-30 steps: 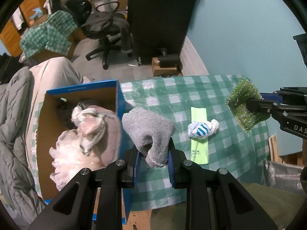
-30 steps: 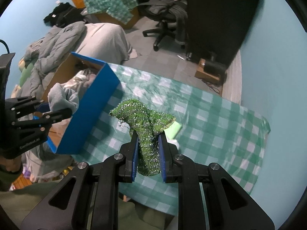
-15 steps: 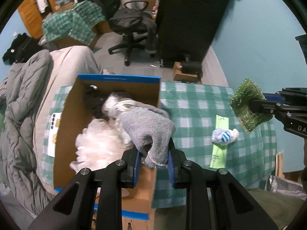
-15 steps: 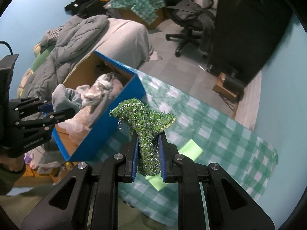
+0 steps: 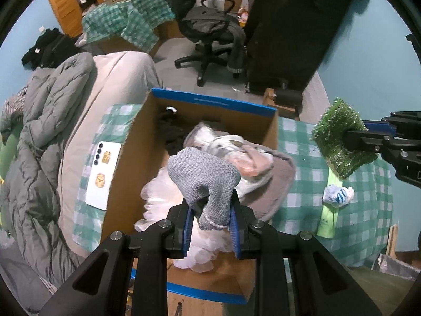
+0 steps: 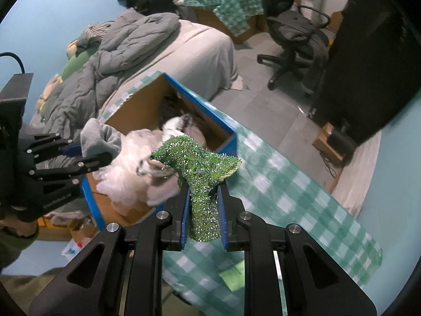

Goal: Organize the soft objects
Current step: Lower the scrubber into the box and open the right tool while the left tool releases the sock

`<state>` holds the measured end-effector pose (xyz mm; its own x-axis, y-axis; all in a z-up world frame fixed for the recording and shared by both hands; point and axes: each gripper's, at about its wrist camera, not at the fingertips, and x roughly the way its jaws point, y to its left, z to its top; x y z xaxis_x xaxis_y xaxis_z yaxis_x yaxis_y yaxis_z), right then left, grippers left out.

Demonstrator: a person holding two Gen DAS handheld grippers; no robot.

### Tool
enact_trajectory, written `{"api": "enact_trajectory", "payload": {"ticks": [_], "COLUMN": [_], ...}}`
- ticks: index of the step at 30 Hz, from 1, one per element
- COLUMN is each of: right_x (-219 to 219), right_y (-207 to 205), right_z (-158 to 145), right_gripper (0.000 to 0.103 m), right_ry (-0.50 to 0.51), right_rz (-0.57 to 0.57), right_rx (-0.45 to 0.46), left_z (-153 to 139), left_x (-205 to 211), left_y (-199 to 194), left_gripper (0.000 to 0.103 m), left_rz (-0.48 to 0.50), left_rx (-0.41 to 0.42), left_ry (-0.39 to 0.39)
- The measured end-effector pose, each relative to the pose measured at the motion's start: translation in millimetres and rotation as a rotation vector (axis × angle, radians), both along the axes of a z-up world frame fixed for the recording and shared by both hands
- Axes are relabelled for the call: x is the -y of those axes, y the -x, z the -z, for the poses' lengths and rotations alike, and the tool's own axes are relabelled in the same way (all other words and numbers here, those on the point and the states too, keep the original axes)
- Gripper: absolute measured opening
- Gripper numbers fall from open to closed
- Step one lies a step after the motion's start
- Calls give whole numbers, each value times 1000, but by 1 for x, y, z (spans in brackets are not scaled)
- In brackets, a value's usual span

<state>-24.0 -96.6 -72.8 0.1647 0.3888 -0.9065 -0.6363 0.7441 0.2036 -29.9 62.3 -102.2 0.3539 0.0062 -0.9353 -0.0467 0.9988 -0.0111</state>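
The left gripper [image 5: 210,220] holds a grey cloth [image 5: 204,177] above the box [image 5: 213,102]; the right gripper [image 6: 203,217] grips a green cloth [image 6: 197,163] beside the box.

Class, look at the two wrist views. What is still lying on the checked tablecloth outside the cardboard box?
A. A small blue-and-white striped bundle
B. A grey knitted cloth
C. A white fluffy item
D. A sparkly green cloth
A: the blue-and-white striped bundle lies on the checked tablecloth beside the cardboard box, while the grey cloth and sparkly green cloth are held in tongs and the white fluffy item sits in the box.
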Motion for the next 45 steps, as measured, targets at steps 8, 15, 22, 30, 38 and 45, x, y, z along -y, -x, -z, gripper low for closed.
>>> {"api": "enact_trajectory", "payload": {"ticks": [8, 15, 22, 30, 38, 45], "right_x": [-50, -83, -105, -124, -122, -115], "right_y": [-8, -16, -26, -32, -35, -37], "right_z": [8, 20, 30, 45, 44, 34], "right_gripper": [17, 17, 17, 19, 35, 59], "right_ry": [-4, 11, 19, 46, 46, 19], "right_rz": [-69, -107, -116, -128, -112, -84], "right_rx": [-18, -41, -69, -99, -93, -68], "left_z": [12, 24, 38, 44, 39, 32], "left_x": [-28, -47, -55, -55, -57, -60], "left_y": [-6, -15, -23, -29, -22, -18], "left_gripper": [24, 24, 24, 34, 50, 57], "left_rz": [-46, -77, -81, -102, -133, -156], "left_rx": [-16, -33, -54, -63, -54, -39], "left_ry": [5, 22, 32, -6, -12, -15]}}
